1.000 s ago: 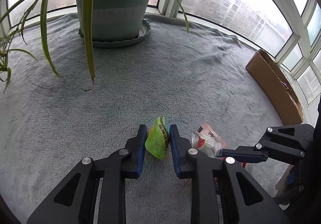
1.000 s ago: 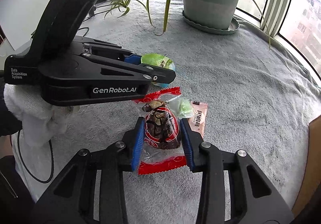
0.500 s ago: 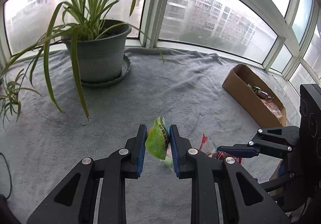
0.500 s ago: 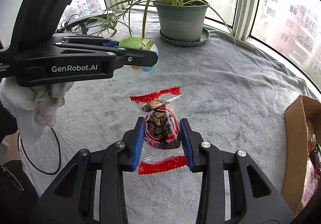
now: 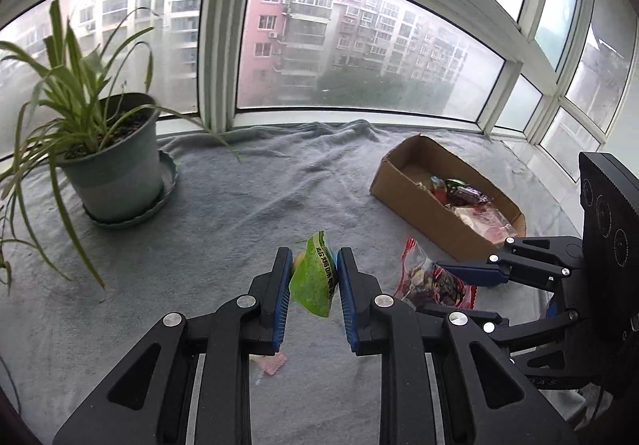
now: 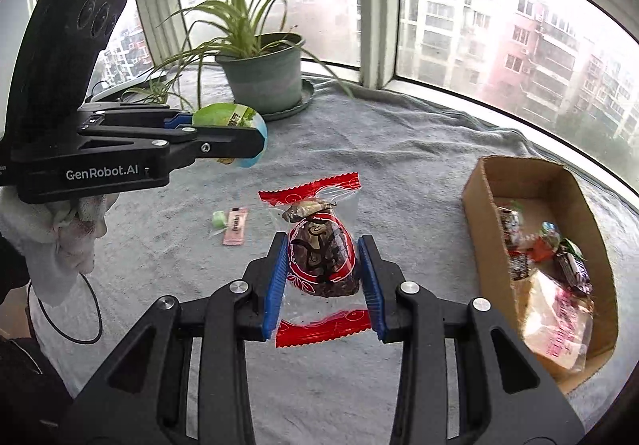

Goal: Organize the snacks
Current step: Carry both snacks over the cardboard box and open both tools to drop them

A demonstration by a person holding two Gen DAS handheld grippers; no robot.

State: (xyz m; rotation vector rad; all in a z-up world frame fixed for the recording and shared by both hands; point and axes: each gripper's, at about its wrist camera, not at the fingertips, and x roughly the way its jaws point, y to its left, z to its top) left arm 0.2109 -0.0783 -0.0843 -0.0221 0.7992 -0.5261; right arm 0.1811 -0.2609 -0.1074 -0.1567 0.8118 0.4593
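My left gripper (image 5: 312,265) is shut on a green snack packet (image 5: 314,283) and holds it above the grey cloth; it also shows in the right wrist view (image 6: 229,117). My right gripper (image 6: 322,245) is shut on a red-and-clear snack packet (image 6: 319,257) with a dark filling, held in the air; it shows in the left wrist view (image 5: 429,279) too. An open cardboard box (image 6: 485,181) with several snacks in it lies on the cloth to the right; it also shows in the left wrist view (image 5: 399,171).
A pink sachet (image 6: 235,226) and a small green sweet (image 6: 218,220) lie on the grey cloth (image 6: 399,149). A potted spider plant (image 5: 108,161) stands at the back left. Windows close the far side. A black cable (image 6: 90,309) lies at the left.
Both grippers have risen from the cloth with their packets and turned towards the box, which now shows fully. The pink sachet and green sweet stay on the cloth.
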